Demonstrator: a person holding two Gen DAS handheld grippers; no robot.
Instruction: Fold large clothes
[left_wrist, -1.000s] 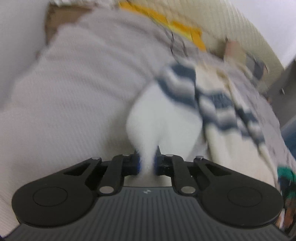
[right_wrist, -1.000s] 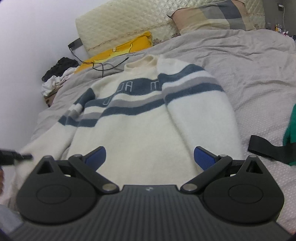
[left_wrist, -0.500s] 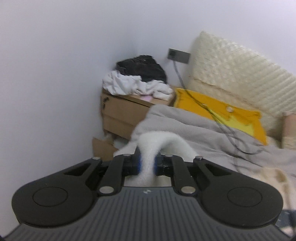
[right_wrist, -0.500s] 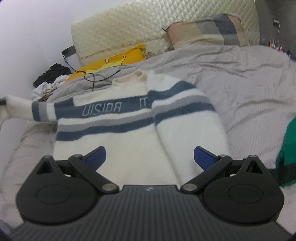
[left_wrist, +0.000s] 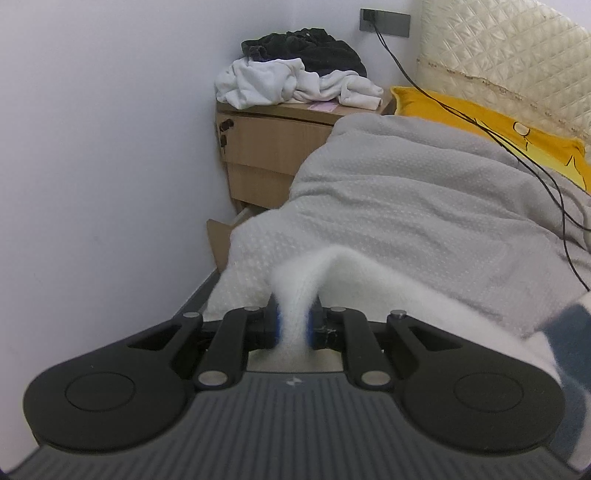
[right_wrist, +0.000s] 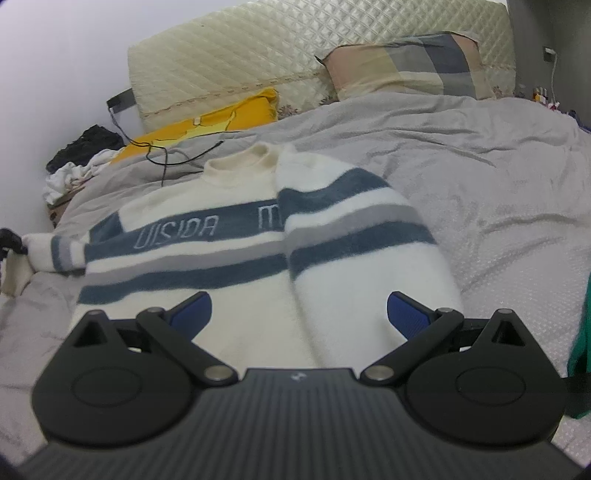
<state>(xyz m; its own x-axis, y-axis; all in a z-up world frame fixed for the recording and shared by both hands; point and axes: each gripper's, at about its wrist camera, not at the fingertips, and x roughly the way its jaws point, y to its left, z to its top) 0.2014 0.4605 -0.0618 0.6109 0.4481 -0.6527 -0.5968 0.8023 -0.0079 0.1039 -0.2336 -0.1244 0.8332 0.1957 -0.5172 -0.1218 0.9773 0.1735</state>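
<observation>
A white sweater (right_wrist: 229, 236) with blue and grey stripes lies chest up on the grey bedspread (right_wrist: 480, 192). Its right sleeve (right_wrist: 354, 240) is folded over the body. My left gripper (left_wrist: 293, 325) is shut on the cuff of the left sleeve (left_wrist: 369, 280) and holds it stretched out over the bed's left edge; that sleeve also shows in the right wrist view (right_wrist: 55, 251). My right gripper (right_wrist: 297, 314) is open and empty, above the sweater's lower part.
A wooden nightstand (left_wrist: 266, 147) with a heap of clothes (left_wrist: 295, 77) stands by the wall left of the bed. A yellow pillow (right_wrist: 207, 122) with a black cable (left_wrist: 517, 147) and a plaid pillow (right_wrist: 406, 66) lie at the headboard. A green garment (right_wrist: 580, 332) lies at the right.
My left gripper has pulled the left sleeve outward to the left, away from the body, and now faces the nightstand. The sleeve has gone from bunched to stretched. The right gripper stayed open.
</observation>
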